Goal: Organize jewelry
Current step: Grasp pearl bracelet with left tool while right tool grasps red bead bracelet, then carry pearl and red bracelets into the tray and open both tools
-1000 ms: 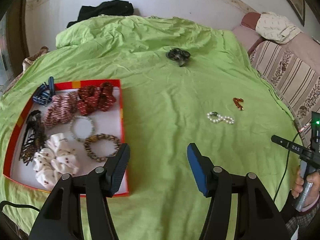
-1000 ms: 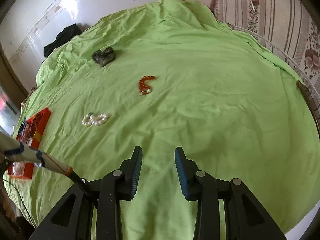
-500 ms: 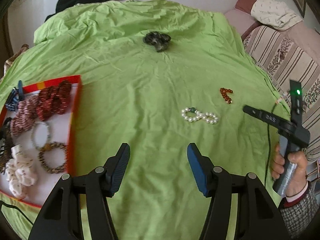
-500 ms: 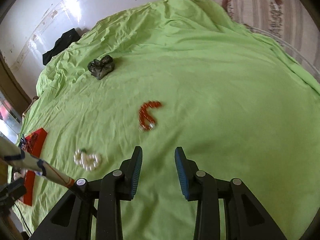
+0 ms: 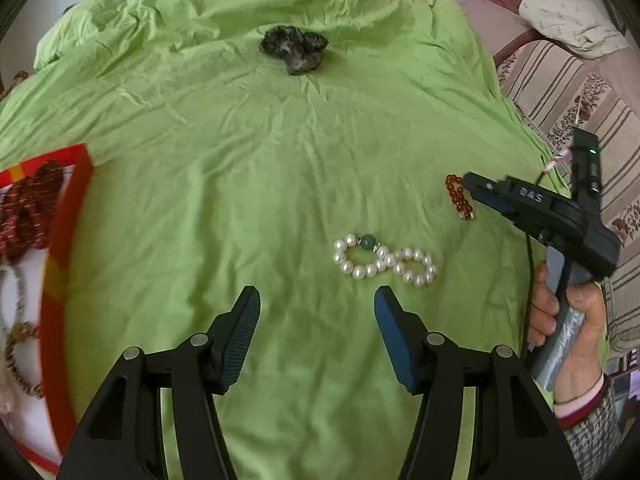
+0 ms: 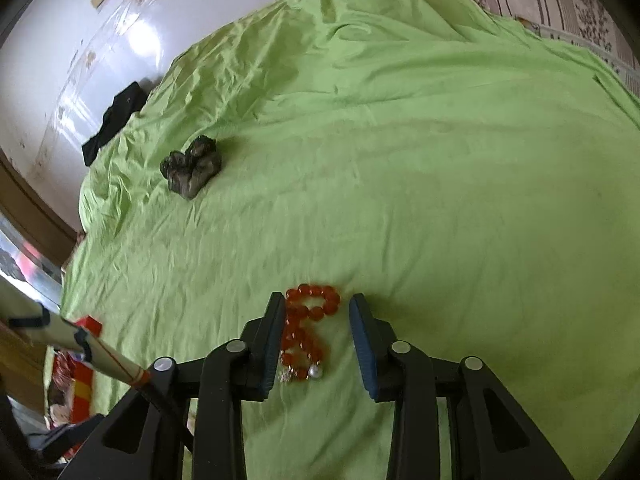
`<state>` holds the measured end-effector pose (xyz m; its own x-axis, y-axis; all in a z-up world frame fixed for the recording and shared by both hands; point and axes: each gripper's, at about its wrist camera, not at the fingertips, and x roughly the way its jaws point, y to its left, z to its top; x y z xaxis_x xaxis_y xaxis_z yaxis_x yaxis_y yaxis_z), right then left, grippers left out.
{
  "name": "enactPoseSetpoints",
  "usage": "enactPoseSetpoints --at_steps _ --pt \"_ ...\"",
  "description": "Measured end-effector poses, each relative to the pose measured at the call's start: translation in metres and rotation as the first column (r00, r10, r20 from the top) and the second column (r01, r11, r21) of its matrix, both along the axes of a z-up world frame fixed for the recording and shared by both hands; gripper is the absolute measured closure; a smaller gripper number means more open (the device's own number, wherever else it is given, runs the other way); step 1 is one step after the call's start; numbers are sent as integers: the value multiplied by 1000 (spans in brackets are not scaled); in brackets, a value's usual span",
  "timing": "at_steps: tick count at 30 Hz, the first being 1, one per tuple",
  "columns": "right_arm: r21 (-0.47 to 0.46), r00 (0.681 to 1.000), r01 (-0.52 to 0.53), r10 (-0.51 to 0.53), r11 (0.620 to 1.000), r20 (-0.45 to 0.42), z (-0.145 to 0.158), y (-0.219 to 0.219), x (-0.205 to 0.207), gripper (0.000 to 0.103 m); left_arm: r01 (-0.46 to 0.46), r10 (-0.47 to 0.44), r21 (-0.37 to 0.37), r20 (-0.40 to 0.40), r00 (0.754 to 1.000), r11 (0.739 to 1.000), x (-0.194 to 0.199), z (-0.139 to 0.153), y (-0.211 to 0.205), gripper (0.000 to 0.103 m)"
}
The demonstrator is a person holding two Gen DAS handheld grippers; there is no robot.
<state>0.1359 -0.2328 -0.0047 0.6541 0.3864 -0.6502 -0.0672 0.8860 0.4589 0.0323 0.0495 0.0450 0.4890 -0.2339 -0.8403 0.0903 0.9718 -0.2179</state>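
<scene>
An orange bead bracelet (image 6: 307, 328) lies on the green sheet between my right gripper's open fingers, nearer the left one; it also shows in the left wrist view (image 5: 459, 197). My right gripper (image 6: 318, 310) is open and low over it, seen from the side in the left wrist view (image 5: 480, 190). A white pearl bracelet (image 5: 384, 261) lies just ahead and right of my open, empty left gripper (image 5: 316, 312). A dark scrunchie (image 5: 294, 47) lies farther back, also in the right wrist view (image 6: 191, 168). The red tray (image 5: 64, 240) holds several scrunchies and bracelets.
The green sheet (image 5: 240, 160) covers the bed. A striped sofa (image 5: 568, 92) runs along the right side with a folded cloth (image 5: 572, 20) on it. Black clothing (image 6: 116, 120) lies at the far edge by the wall.
Both grippers moved forward and right. The tray slid to the left edge of the left view. My right gripper closed in until the orange bracelet sits between its fingers.
</scene>
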Motion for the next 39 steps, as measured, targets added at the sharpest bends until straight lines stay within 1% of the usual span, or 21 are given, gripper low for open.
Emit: enactPoseSetpoints --at_steps 1,2,5,8,12,13,14,15,16,17,18,19,22,25,32,36,39 --pt "6 1000 -1 1 1000 -5 0 -2 1 94 1 -1 -3 -6 1000 1000 4 -3 -2 45" --pt "17 1000 9 -9 1000 -9 0 -6 0 94 2 -2 -8 -13 1000 1000 8 -5 -5 45" --pt "2 999 41 -41 999 -10 4 -14 -4 94 8 -8 -21 -19 1000 1000 17 -9 -12 45" --pt "-2 998 63 -63 998 -11 7 -25 -11 94 27 -30 -54 -44 999 998 28 -15 -21 45" --pt "-4 998 63 -63 998 -13 7 -33 -13 94 59 -64 -77 -63 996 995 40 -19 -36 45" --pt "-6 998 63 -63 998 -14 7 -35 -13 94 63 -68 -76 -63 996 995 42 -20 -39 46" --pt "-9 998 62 -63 998 -14 7 -35 -13 94 68 -72 -74 -64 995 995 43 -20 -42 51" --pt "-11 998 60 -61 998 -16 7 -35 -14 94 73 -78 -71 -68 995 995 43 -20 -44 66" --pt "-13 998 59 -60 998 -17 6 -35 -14 94 79 -85 -84 -76 993 993 43 -20 -44 74" --pt "-15 998 58 -58 998 -18 6 -35 -15 94 79 -88 -100 -80 993 992 41 -20 -43 79" --pt "-18 998 54 -55 998 -18 5 -35 -16 94 82 -91 -110 -82 992 991 39 -19 -42 90" --pt "-23 998 52 -52 998 -17 5 -35 -17 94 85 -95 -118 -80 992 989 36 -16 -41 93" --pt "-27 999 43 -44 999 -8 7 -35 -21 94 86 -95 -143 -58 994 986 21 -3 -33 94" --pt "-29 999 38 -38 999 8 12 -35 -27 94 91 -96 -168 -17 995 982 1 14 -20 94" --pt "-30 997 12 -10 999 77 35 -27 -53 94 80 -67 -212 66 996 974 -40 53 6 94" --pt "-15 993 -24 25 1000 112 49 -17 -72 94 60 -41 -181 107 993 982 -65 71 18 94" --pt "-7 989 -51 52 999 137 59 -8 -88 94 54 -35 -146 130 991 988 -82 78 23 94"
